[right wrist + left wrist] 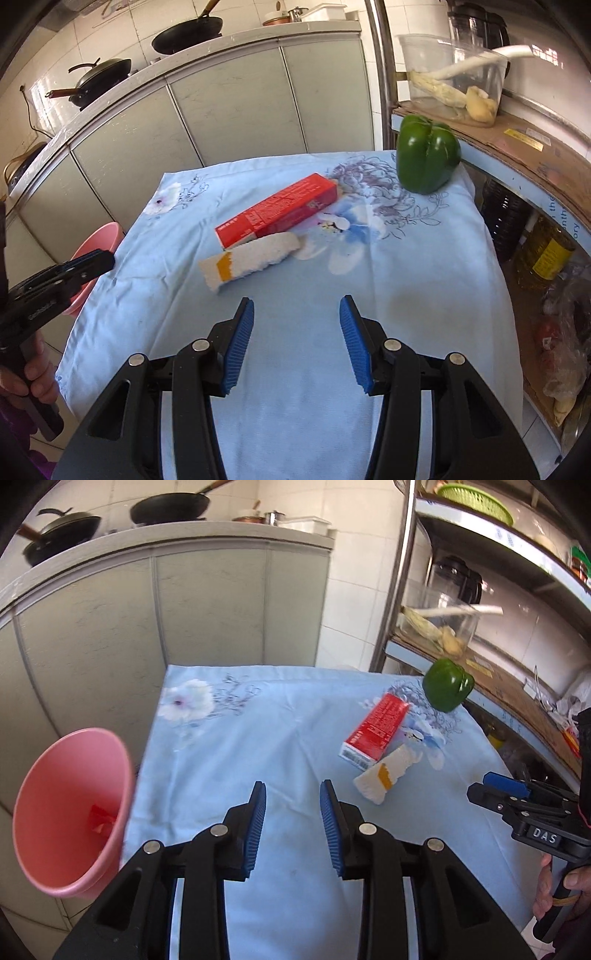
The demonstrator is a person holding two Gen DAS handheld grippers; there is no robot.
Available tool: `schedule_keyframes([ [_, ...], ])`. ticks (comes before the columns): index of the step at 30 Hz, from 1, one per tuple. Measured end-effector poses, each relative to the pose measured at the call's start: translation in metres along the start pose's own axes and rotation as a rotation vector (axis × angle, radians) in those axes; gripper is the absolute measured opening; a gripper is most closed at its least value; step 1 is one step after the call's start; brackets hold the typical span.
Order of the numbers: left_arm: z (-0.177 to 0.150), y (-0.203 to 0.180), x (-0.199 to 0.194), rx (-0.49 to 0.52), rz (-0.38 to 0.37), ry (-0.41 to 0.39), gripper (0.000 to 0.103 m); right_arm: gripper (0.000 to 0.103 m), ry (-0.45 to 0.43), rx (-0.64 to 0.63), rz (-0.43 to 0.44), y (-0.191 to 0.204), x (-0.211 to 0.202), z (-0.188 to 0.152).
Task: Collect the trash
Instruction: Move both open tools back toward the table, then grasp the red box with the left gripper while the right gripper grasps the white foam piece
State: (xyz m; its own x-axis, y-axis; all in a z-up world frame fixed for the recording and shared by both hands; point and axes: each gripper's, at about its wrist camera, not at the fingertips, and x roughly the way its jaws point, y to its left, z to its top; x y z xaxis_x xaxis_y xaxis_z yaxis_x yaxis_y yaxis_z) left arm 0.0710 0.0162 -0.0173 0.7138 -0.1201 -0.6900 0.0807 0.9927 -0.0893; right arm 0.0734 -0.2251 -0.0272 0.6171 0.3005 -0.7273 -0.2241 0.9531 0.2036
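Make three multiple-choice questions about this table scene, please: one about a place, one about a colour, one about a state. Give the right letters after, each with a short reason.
1. Where is the white foam piece lying?
A. inside the pink bin
B. on the blue cloth, right beside the red box
C. on the shelf next to the pepper

2. What colour is the bell pepper?
A. red
B. yellow
C. green

3. How do the jaws of the right gripper stand?
A. open, holding nothing
B. shut on the red box
C. shut on the foam piece

Answers:
1. B, it rests on the blue cloth against the near side of the red box.
2. C, its whole skin is green in both views.
3. A, a wide gap shows between the blue pads with only cloth behind it.
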Motion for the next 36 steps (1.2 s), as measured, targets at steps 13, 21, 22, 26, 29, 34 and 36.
schedule_keyframes([
  [13, 0.011, -0.04, 0.077, 0.105, 0.012, 0.122, 0.03, 0.049, 0.015, 0.037, 0.012, -0.024, 0.007, 0.004],
  [21, 0.001, -0.088, 0.067, 0.179, -0.168, 0.144, 0.03, 0.049, 0.026, 0.066, 0.028, -0.029, 0.01, 0.006],
  [22, 0.001, -0.088, 0.064, 0.181, -0.175, 0.137, 0.03, 0.049, 0.027, 0.069, 0.034, -0.03, 0.011, 0.006],
  [26, 0.011, -0.074, 0.052, 0.157, -0.172, 0.102, 0.03, 0.049, 0.03, 0.085, 0.071, -0.023, 0.016, 0.011],
  [29, 0.021, -0.06, 0.052, 0.14, -0.16, 0.091, 0.03, 0.049, 0.034, 0.072, 0.09, -0.012, 0.024, 0.018],
  [34, 0.035, -0.035, 0.059, 0.105, -0.131, 0.083, 0.03, 0.049, 0.042, 0.062, 0.084, 0.01, 0.044, 0.033],
  [36, 0.038, -0.028, 0.06, 0.09, -0.134, 0.079, 0.03, 0.049, 0.058, 0.078, 0.075, 0.014, 0.054, 0.036],
])
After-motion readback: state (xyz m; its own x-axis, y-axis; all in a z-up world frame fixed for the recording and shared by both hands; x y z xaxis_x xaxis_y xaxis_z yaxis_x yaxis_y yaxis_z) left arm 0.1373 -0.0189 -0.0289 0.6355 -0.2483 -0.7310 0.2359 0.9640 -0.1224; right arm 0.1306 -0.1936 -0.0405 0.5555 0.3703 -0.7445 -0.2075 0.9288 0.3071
